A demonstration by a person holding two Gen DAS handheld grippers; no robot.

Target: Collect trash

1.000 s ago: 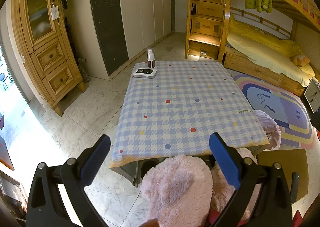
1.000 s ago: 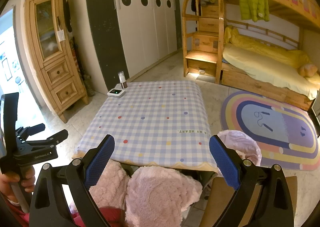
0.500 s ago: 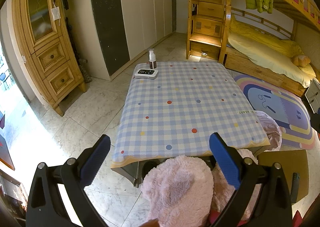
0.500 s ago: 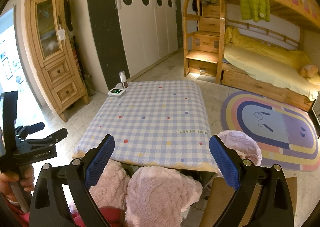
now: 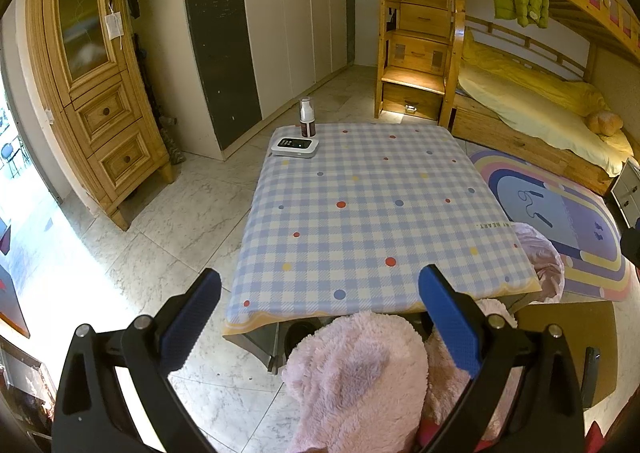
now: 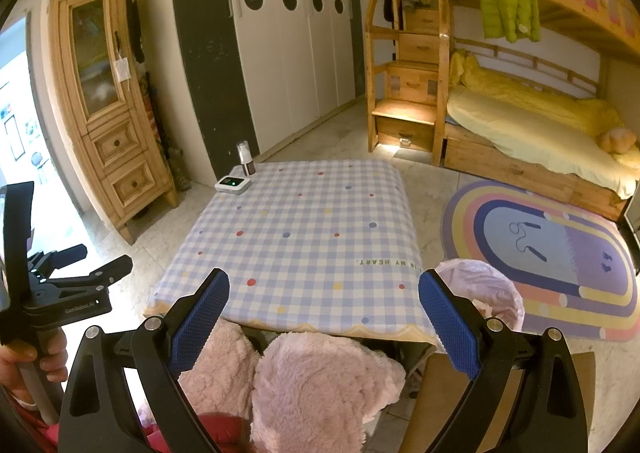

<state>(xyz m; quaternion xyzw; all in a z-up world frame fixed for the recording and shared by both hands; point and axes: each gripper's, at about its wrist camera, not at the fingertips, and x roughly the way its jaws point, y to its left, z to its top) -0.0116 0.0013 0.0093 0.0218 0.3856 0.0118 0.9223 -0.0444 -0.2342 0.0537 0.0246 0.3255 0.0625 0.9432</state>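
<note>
I've got the left gripper (image 5: 318, 311) spread wide w/ nothing between its blue pads, held above the near edge of the bench (image 5: 360, 213). Right gripper (image 6: 323, 311) is likewise wide apart and empty, over the same near edge.

Ahead of both grippers, at the far left corner of the checked cloth, sit a small white device w/ a dark screen (image 5: 295, 147) and, just behind it, an upright bottle w/ a pale cap (image 5: 307, 123); label too small to read.

To the right of the right gripper, just beside the bench's near right corner, there's a bin lined w/ a pink bag (image 6: 484, 295). Its lower part is cut off behind the right finger, and I can't tell what's in it. In the left view only a sliver of it shows past the cloth edge.

Below the grippers, fluffy pink fabric (image 6: 316, 381) covers what looks like my knees; the bench legs are mostly hidden by it. Left hand (image 6: 28, 353) on its handle shows at the right view's left edge, partly cropped.
</note>
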